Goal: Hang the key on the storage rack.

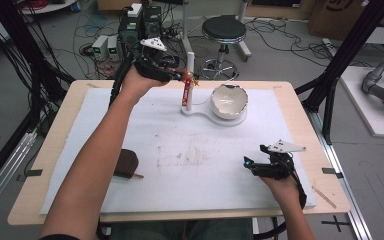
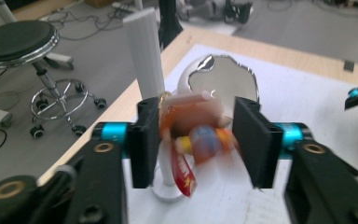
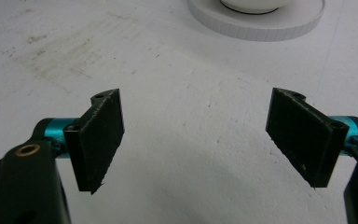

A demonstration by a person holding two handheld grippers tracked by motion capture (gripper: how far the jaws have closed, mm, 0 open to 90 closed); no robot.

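Observation:
A small orange and red toy (image 2: 193, 123) with a red strip hanging from it (image 1: 185, 93) sits between the jaws of my left gripper (image 2: 196, 140), blurred while the jaws look sharp. The left pad is at its edge and the right pad looks just off it. This gripper (image 1: 185, 77) is raised at the far side of the table, beside a white post (image 1: 190, 62) on a white stand (image 1: 200, 112). A jagged-rimmed white bowl (image 1: 229, 100) rests on that stand. My right gripper (image 1: 256, 156) stands open and empty (image 3: 193, 140) low over the white mat at the near right.
A brown bar on a stick (image 1: 126, 164) lies on the white mat (image 1: 180, 175) at the near left. A black stool (image 1: 223, 30) and cables stand on the floor beyond the table's far edge. The stand's round base (image 3: 261, 21) lies ahead of my right gripper.

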